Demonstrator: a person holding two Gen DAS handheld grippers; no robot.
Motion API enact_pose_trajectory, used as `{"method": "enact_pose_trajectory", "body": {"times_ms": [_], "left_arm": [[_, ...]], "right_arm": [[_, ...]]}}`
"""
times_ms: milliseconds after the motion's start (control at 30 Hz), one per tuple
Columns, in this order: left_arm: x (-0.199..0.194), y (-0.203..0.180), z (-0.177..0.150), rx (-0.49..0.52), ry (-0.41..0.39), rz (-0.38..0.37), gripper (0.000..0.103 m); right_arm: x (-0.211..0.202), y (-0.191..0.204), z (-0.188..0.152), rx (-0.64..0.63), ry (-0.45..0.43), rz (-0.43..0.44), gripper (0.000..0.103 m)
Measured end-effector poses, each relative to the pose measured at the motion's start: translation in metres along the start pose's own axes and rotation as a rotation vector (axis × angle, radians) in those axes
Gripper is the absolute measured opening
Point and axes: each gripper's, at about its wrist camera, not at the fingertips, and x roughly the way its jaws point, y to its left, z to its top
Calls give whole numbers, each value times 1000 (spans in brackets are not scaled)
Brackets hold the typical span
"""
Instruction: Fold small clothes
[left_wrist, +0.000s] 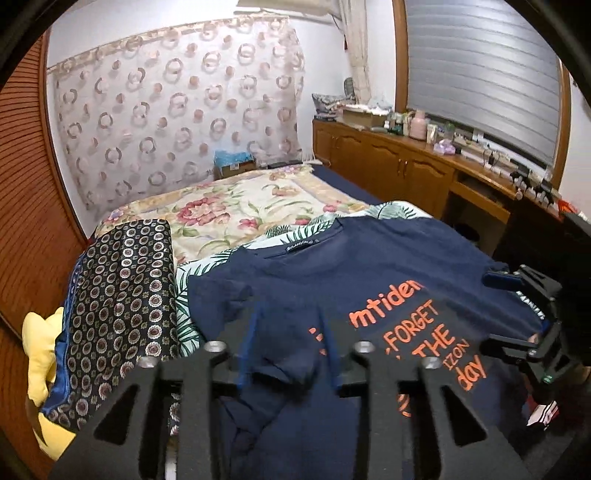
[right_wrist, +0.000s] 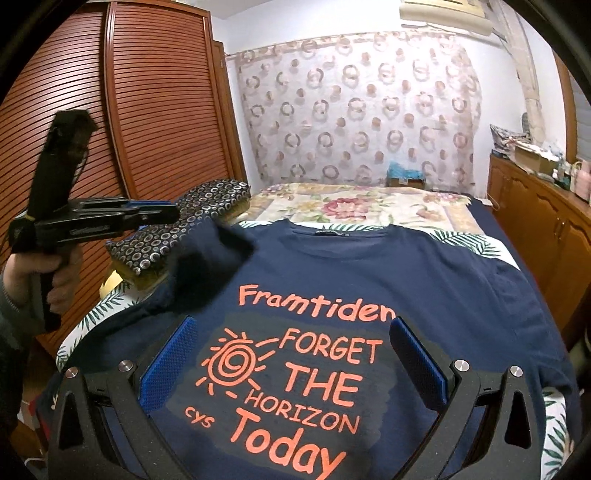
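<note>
The navy T-shirt (right_wrist: 369, 266) lies face-up on the bed (right_wrist: 354, 206): soft, light, limp, best pinched at a sleeve or hem edge. The left tool (right_wrist: 162, 216) looks narrowly parted, its sleeve probably released; the right tool (right_wrist: 291, 354) gapes wide, empty. A patterned cushion (right_wrist: 177, 229) crowds the left side.

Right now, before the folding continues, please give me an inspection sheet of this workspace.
Surface: bed with floral cover, leaf-print sheet on top.
Job's things: navy T-shirt lies flat, print up; one sleeve turned inward.
Clutter: ring-patterned cushion and yellow cloth beside the shirt.
Grippers: left hand-held gripper open, at the turned sleeve; right hand-held gripper open, above the print.
Cables: nothing seen.
Surroundings: slatted wardrobe, wooden cabinet with bottles, patterned curtain.
</note>
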Motion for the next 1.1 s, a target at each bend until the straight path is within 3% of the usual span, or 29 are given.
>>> {"method": "enact_pose_trajectory", "body": {"times_ms": [167, 200, 267, 300, 567, 833, 1100], "left_arm": [[-16, 6, -14, -27, -37, 32, 47], [-19, 9, -18, -37, -42, 38, 52], [-26, 16, -26, -57, -55, 58, 75], [-29, 18, -31, -68, -68, 65, 79], [-53, 39, -66, -170, -117, 122, 80], [-54, 43, -100, -218, -98, 160, 80], [-54, 43, -119, -248, -79, 153, 80]], "right_arm": [[2, 6, 5, -11, -2, -3, 103], [2, 5, 6, -18, -2, 0, 103], [6, 6, 11, -29, 1, 5, 103], [8, 10, 13, -36, 3, 6, 103], [27, 13, 39, -112, 14, 48, 95], [67, 24, 60, -184, 77, 146, 60], [134, 37, 72, -234, 216, 201, 51]]}}
